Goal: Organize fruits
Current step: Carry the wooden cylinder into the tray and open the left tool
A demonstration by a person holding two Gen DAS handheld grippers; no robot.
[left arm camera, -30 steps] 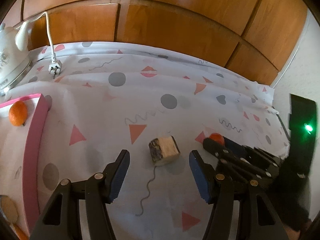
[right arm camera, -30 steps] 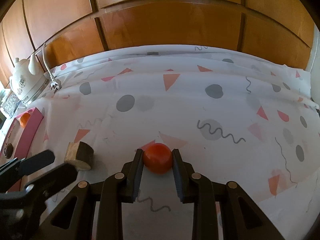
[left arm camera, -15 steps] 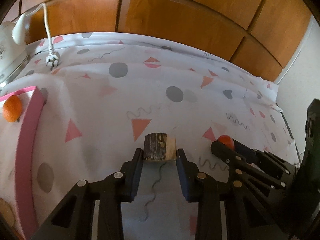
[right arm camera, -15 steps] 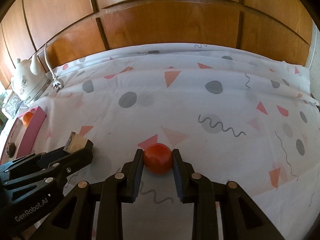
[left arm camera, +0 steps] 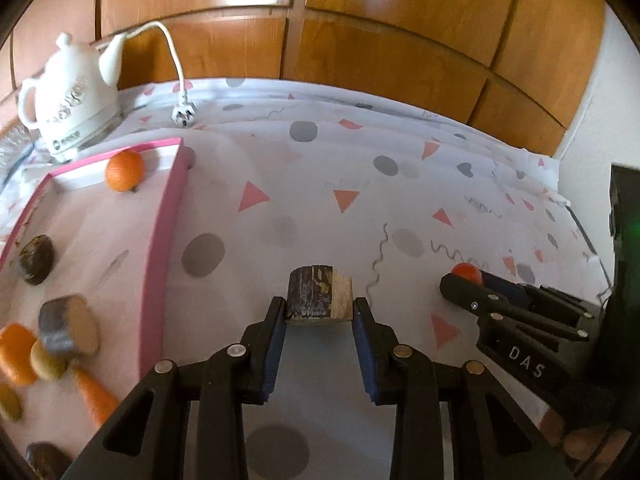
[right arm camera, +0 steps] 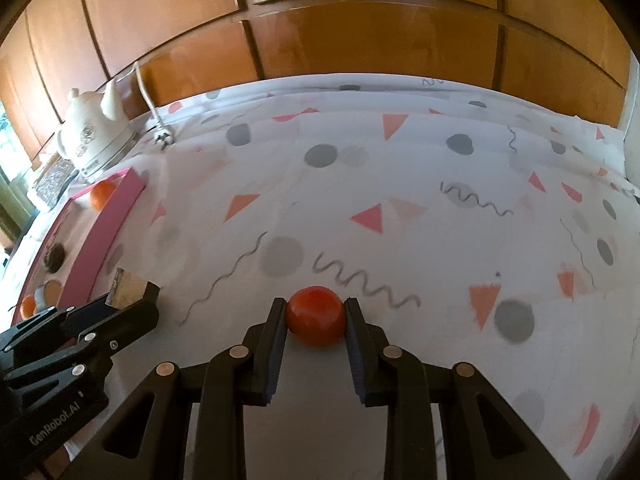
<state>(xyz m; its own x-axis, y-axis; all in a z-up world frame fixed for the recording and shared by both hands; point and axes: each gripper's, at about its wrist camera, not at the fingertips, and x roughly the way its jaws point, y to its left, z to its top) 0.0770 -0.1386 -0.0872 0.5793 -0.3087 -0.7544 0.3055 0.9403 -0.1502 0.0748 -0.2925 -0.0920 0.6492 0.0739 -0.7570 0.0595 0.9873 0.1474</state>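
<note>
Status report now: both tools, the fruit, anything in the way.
Left tool shut on dark-skinned chunk. Right tool shut on red fruit. Pink tray left, part filled. Cloth between looks free of obstacles.

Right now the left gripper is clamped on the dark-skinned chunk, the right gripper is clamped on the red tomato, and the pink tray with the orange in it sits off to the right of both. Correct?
Not quite. The pink tray with the orange lies to the left of both, as the left wrist view shows. The rest holds: the left gripper is clamped on the dark-skinned chunk, and the right gripper on the red tomato.
</note>
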